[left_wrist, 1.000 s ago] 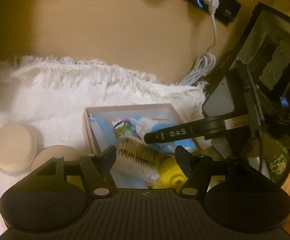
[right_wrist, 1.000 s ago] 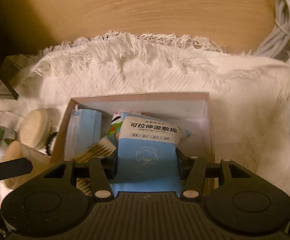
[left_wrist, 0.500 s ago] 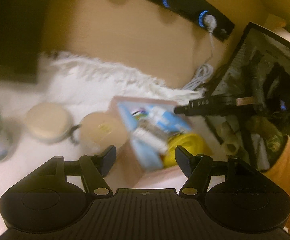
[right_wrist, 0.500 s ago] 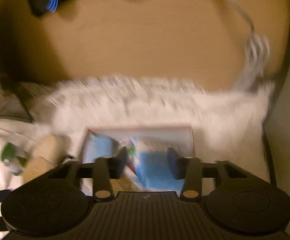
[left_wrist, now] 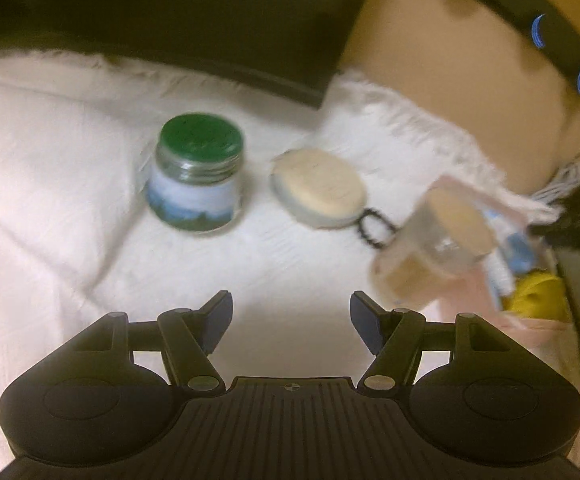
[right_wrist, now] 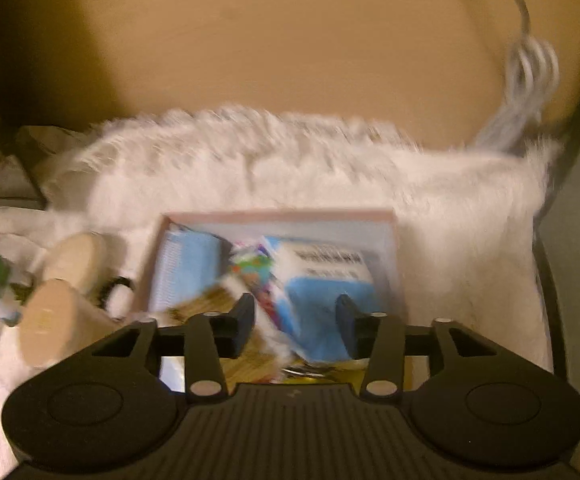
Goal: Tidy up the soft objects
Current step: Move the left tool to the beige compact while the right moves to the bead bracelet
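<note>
Left wrist view: left gripper (left_wrist: 291, 322), fingers spread and empty, faces a green-lidded jar (left_wrist: 196, 172) on white cloth (left_wrist: 50, 184); right gripper (right_wrist: 295, 322), spread, hovers over the packed box (right_wrist: 278, 216), likely sorting done.

The right gripper (right_wrist: 295, 322), clamped a second ago on the blue-and-white cotton pack (right_wrist: 322, 280), now has its jaws spread, and the pack lies loose in the pink box (right_wrist: 278, 216). The left gripper (left_wrist: 291, 322) swings away from the box to bare white cloth (left_wrist: 50, 184), bringing a green-lidded jar (left_wrist: 196, 172) into view ahead.
</note>
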### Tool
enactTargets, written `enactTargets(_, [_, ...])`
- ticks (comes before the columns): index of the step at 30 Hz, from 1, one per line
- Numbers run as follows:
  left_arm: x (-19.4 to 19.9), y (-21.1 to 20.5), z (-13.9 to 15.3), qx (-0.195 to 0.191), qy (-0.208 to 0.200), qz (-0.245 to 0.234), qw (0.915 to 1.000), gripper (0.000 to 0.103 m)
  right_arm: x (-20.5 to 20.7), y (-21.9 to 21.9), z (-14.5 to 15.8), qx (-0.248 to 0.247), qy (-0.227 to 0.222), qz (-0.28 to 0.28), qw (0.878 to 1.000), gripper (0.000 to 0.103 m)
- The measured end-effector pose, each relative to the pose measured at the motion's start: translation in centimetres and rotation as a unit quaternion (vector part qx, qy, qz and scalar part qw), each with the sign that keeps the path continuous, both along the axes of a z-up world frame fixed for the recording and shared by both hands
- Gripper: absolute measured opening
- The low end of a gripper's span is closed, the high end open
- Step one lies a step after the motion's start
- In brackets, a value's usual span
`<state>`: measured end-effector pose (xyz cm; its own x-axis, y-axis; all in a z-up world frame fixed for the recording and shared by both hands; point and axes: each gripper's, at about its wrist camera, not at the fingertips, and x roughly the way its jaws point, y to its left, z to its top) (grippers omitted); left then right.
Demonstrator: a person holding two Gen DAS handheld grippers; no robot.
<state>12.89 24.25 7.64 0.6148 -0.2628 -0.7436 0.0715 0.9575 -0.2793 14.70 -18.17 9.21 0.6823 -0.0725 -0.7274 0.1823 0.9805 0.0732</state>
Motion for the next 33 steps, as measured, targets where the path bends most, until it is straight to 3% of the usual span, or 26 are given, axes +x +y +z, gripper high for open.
enactTargets(4, [0.8,-0.1,-0.8,0.004,0.016,0.002,0.9999,0.070,0.0,4.0,3.6,-0.025,-0.018,0.058,0.998,0.060])
enactTargets(9, [1.7,-0.7,-0.8,0.000,0.010,-0.012,0.9999,0.070,1.8,9.8,6.5,0.013,0.004,0.149,0.989,0.062])
enactTargets(14, [3.1,-0.4,-1.2,-0.022,0.007,-0.014,0.9996,0.070,6.4,12.4,6.5,0.099,0.061,0.160,0.980,0.062])
enactTargets(15, [3.6,-0.2,-1.4,-0.034,0.010,-0.013,0.9993,0.070,7.7,12.8,6.3,0.116,0.072,0.157,0.978,0.062])
enactTargets(17, [4.3,0.8,-2.2,-0.095,0.018,-0.006,0.9953,0.070,9.9,13.3,5.8,0.124,0.088,0.148,0.977,0.060])
enactTargets(19, [5.2,1.8,-3.3,-0.166,0.033,0.011,0.9854,0.070,12.2,14.2,4.9,0.116,0.107,0.140,0.978,0.044])
enactTargets(20, [5.7,2.2,-3.9,-0.200,0.039,0.021,0.9789,0.070,13.3,14.7,4.4,0.110,0.120,0.138,0.977,0.026])
enactTargets(22, [6.6,2.4,-4.7,-0.239,0.043,0.033,0.9696,0.070,15.8,15.5,3.0,0.096,0.147,0.135,0.975,0.021])
enactTargets(25, [7.9,2.2,-5.4,-0.249,0.044,0.051,0.9660,0.070,19.2,15.9,0.8,0.065,0.167,0.115,0.977,0.020])
enactTargets(28, [9.3,1.9,-6.2,-0.251,0.055,0.071,0.9639,0.070,21.9,15.7,-1.5,0.070,0.194,0.091,0.974,0.018])
enactTargets(33, [10.7,1.4,-7.2,-0.278,0.048,0.109,0.9531,0.070,23.3,15.7,-4.2,0.065,0.220,0.075,0.970,0.017])
